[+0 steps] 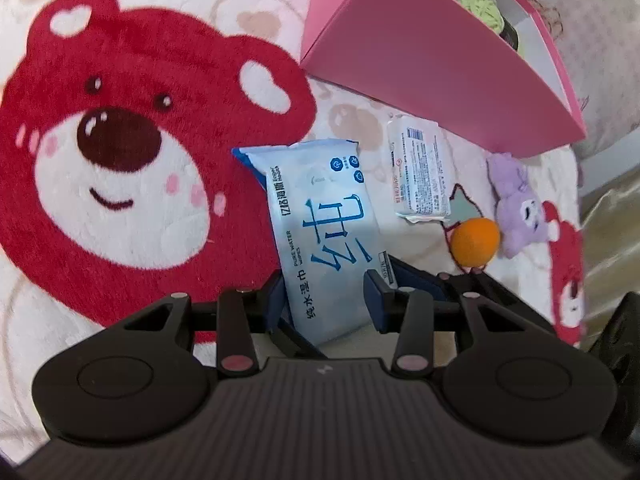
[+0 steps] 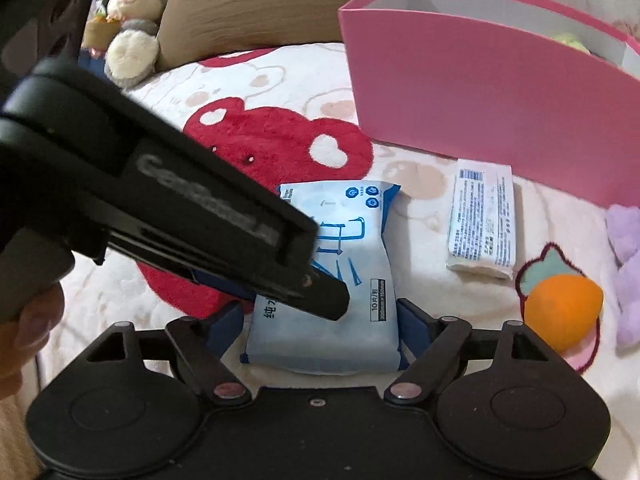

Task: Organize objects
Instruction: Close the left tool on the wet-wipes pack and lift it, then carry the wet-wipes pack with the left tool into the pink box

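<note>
A blue pack of wet wipes [image 1: 320,236] lies on the bear-print blanket [image 1: 120,160]. My left gripper [image 1: 326,300] straddles its near end, fingers on both sides, apparently touching it. In the right wrist view the same pack [image 2: 340,312] sits between my right gripper's [image 2: 320,332] fingers, which press its sides. The left gripper's body [image 2: 180,208] crosses over the pack from the left. The pink box [image 1: 420,60] stands behind, also in the right view [image 2: 480,88].
A small white tissue pack [image 1: 420,172] [image 2: 484,224], an orange ball [image 1: 476,240] [image 2: 560,308] and a purple plush [image 1: 516,204] [image 2: 624,264] lie right of the wipes. A green item [image 1: 480,10] is in the box. A grey rabbit plush [image 2: 136,20] sits far left.
</note>
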Available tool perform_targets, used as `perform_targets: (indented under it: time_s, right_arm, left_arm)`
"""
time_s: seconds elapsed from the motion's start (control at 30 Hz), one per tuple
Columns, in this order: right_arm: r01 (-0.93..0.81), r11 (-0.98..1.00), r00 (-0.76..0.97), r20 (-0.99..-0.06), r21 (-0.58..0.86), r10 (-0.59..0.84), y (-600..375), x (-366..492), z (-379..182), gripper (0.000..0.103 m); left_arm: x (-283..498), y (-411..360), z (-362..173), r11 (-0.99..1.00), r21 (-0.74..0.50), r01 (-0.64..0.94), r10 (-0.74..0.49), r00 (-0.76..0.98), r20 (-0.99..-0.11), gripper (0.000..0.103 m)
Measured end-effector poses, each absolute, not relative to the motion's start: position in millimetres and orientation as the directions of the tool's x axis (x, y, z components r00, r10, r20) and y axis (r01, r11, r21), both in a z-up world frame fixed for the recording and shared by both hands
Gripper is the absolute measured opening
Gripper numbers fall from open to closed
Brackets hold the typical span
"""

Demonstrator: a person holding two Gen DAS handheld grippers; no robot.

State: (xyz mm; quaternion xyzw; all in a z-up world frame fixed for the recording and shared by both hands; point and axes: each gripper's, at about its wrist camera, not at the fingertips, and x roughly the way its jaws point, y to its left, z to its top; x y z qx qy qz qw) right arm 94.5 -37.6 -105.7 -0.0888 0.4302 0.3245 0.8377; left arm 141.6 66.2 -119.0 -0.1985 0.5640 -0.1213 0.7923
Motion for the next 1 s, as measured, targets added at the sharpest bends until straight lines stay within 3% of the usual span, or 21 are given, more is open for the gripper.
perform_targets:
  time_s: [0.2,0.37,0.67,1.0]
  right_arm:
    - [-0.655,0.755,0.457,-0.773,0.043,0.440,-39,93,-101,0.074]
    - [-0.656,0.755,0.494,-0.747,0.015,0.444,-45,84,-85,0.072]
    - [-0.633,0.771,0.518,-0.706,0.063,0.483,-69,67,-45,0.072]
    - [-0.605,0.784,0.500,-0.698,0.142,0.512,-90,76,-24,0.072]
  left_arm:
    - [135,59,-108,0.913,-0.406,0.044,-0.390,0.391,-0.834,0.039]
    - [125,58,-92,0.903,-0.424,0.072,-0.409,0.447,-0.796,0.037]
    - [98,49,-54,0.891,-0.416,0.180,-0.446,0.515,-0.732,0.037]
    - [84,33,-11,0.872,-0.365,0.327,-0.487,0.491,-0.723,0.037]
